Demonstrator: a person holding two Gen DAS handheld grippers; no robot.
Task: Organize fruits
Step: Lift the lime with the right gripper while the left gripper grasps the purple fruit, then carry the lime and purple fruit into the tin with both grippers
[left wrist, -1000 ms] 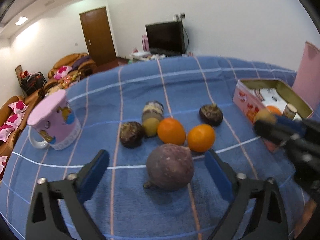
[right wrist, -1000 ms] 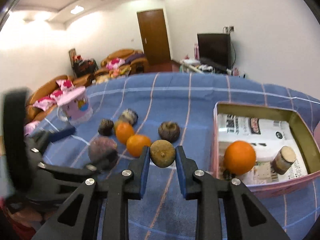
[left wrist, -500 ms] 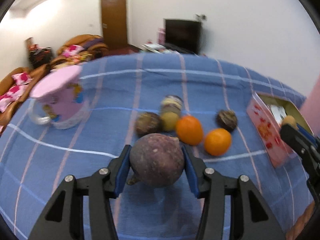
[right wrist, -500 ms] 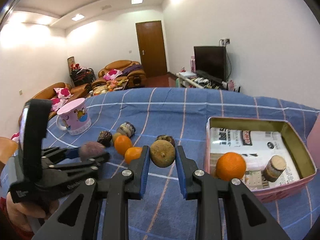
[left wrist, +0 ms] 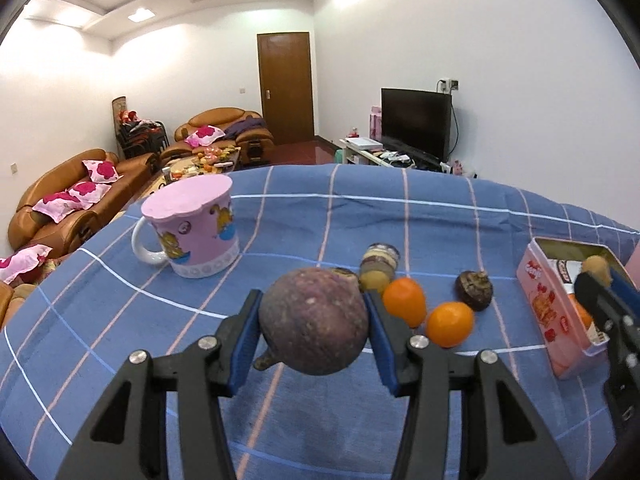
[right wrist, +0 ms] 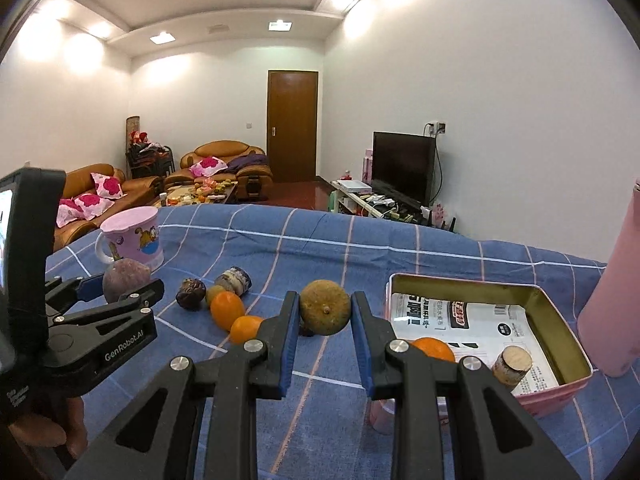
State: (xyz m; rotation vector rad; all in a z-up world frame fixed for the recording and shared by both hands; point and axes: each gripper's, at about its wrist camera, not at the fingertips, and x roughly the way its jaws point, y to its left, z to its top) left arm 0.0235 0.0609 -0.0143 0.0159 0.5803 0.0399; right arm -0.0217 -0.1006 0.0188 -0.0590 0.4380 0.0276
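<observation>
My left gripper (left wrist: 314, 322) is shut on a large purple passion fruit (left wrist: 313, 321) and holds it above the blue cloth; it also shows in the right wrist view (right wrist: 126, 281). My right gripper (right wrist: 325, 314) is shut on a brownish-green round fruit (right wrist: 325, 307), held above the cloth left of the pink tin box (right wrist: 560, 396). The box holds an orange (right wrist: 434, 349) and a small cork-topped jar (right wrist: 512, 364). Two oranges (left wrist: 449, 325) (left wrist: 404, 300), a dark wrinkled fruit (left wrist: 474, 290) and a small jar lying down (left wrist: 379, 264) rest on the cloth.
A pink mug (left wrist: 192, 232) stands at the left of the blue checked cloth (left wrist: 360, 216). A pink bottle (right wrist: 612, 300) stands right of the box. Another dark fruit (right wrist: 191, 294) lies by the jar. Sofas and a TV are behind.
My left gripper shut on the passion fruit and lifted it off the cloth. My right gripper rose with its fruit and moved towards the box.
</observation>
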